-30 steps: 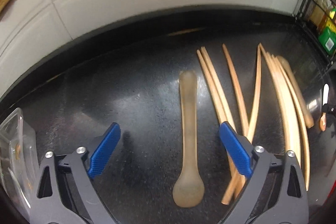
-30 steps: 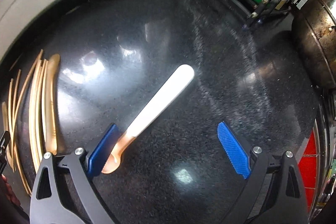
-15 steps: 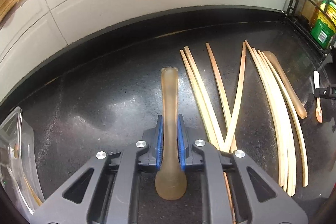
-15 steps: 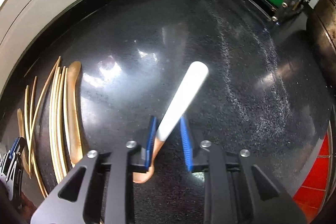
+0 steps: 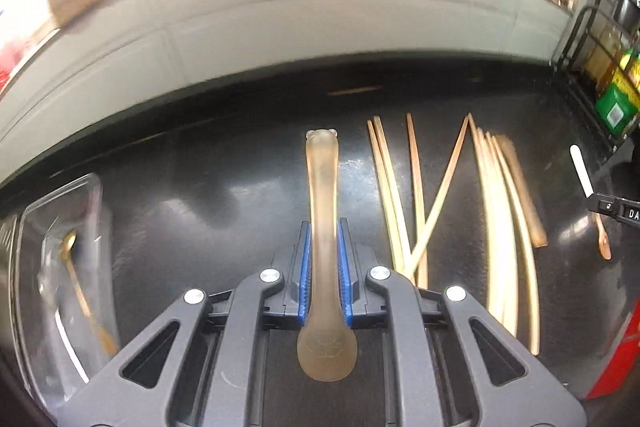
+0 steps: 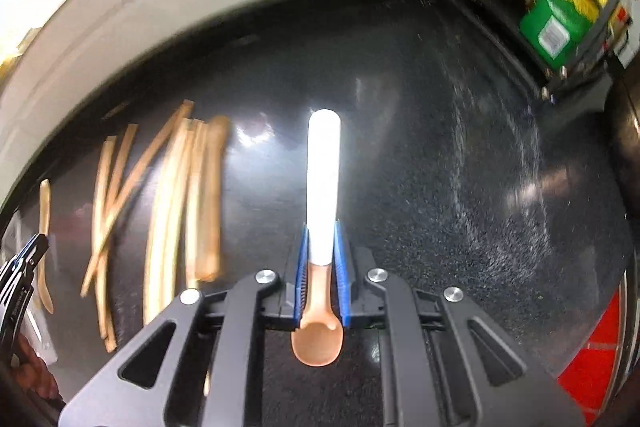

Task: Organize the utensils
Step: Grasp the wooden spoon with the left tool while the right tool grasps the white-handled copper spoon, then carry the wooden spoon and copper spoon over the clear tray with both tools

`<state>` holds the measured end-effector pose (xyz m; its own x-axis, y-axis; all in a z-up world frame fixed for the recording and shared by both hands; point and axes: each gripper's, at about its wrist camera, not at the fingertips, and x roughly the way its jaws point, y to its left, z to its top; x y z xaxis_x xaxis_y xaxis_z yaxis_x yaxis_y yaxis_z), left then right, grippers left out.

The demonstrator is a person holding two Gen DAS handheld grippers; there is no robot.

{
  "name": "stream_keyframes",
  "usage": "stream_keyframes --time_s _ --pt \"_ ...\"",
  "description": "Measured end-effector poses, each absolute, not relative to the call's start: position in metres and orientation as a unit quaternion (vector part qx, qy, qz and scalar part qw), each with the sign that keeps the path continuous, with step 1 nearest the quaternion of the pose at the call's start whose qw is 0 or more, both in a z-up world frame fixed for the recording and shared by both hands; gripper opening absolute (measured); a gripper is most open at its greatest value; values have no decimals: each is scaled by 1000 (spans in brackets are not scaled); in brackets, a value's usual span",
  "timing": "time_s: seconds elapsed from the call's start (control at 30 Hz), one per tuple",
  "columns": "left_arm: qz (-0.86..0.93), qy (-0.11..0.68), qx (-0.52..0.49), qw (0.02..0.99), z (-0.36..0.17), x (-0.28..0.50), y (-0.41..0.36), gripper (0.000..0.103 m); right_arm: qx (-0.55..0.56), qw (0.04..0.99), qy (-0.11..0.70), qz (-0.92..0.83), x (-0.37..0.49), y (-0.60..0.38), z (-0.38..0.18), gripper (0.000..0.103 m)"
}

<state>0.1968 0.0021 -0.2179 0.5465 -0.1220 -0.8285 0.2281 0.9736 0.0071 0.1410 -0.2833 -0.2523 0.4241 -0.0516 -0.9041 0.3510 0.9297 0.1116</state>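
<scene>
The black bench (image 5: pixel 200 195) drops away below me; a second ago both spoons lay on it. Loose chopsticks (image 5: pixel 416 203) stay at 2 o'clock, the clear tray (image 5: pixel 60 227) at 8. My left gripper (image 5: pixel 324 279) now pinches the translucent spoon (image 5: pixel 323 227). My right gripper (image 6: pixel 322 275), jaws closing, pinches the white-handled spoon (image 6: pixel 323 187). Both are ready to carry.

Chopsticks (image 5: pixel 420 195) on black countertop (image 5: pixel 224 195)

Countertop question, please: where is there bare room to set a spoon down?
Bare black countertop lies between the chopsticks and the wire rack, and between the clear container and the chopsticks' left side. The chopsticks' own patch is crowded.
</scene>
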Motion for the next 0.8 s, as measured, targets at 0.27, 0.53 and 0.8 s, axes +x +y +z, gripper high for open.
stream_keyframes --time_s 0.27,0.53,0.8 --pt "-60 465 27 883 -155 152 17 12 91 873 479 -24 112 -241 -186 14" --pt "-13 450 13 893 -106 102 27 12 52 890 451 48 81 -193 -125 14" --pt "7 440 2 898 -93 69 33 12 30 893 441 85 58 -173 -106 14"
